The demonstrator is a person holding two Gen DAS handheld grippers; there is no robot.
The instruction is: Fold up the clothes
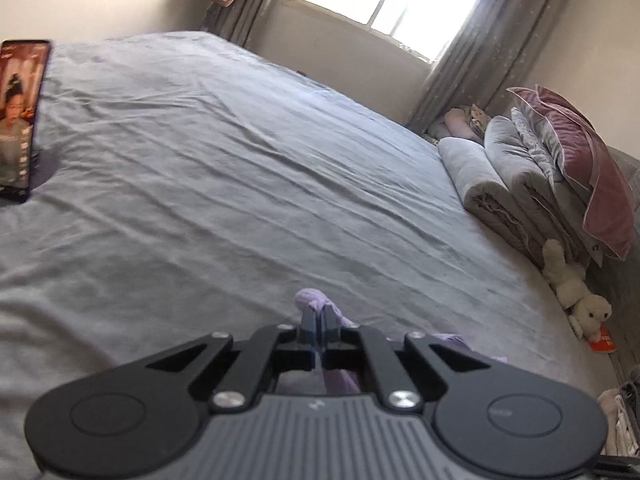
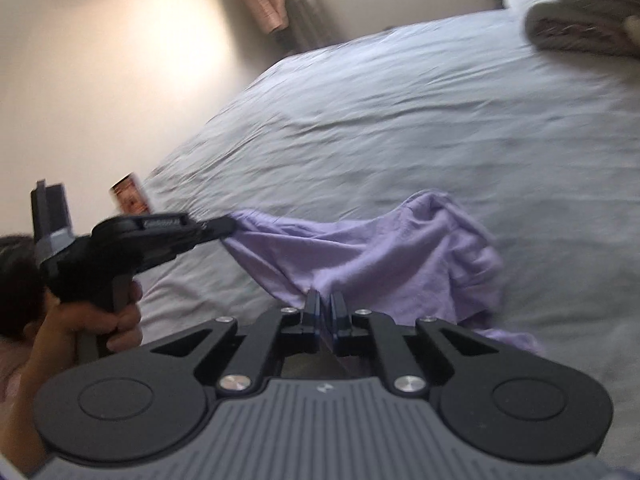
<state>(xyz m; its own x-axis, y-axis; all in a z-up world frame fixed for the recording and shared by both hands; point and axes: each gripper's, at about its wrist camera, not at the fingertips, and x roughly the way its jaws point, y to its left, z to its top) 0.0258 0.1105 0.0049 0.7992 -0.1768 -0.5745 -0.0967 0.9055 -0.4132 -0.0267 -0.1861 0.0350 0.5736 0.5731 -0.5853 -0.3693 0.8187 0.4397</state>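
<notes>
Above the wrinkled grey bedsheet (image 2: 400, 120), the left gripper (image 2: 224, 225) and right gripper (image 2: 325, 304) each clamp an edge of the crumpled lilac cotton garment (image 2: 380, 256), probably to spread it flat for folding.

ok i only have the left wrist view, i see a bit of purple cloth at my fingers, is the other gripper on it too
Observer: Yes. The right gripper is shut on the purple garment at its near edge.
Operator: how is the cloth lying
Observer: It is bunched and rumpled on the grey bedsheet, not spread flat.
Operator: where is my left gripper on it
Observer: The left gripper pinches the garment's far left corner, pulled taut toward the phone.
</notes>
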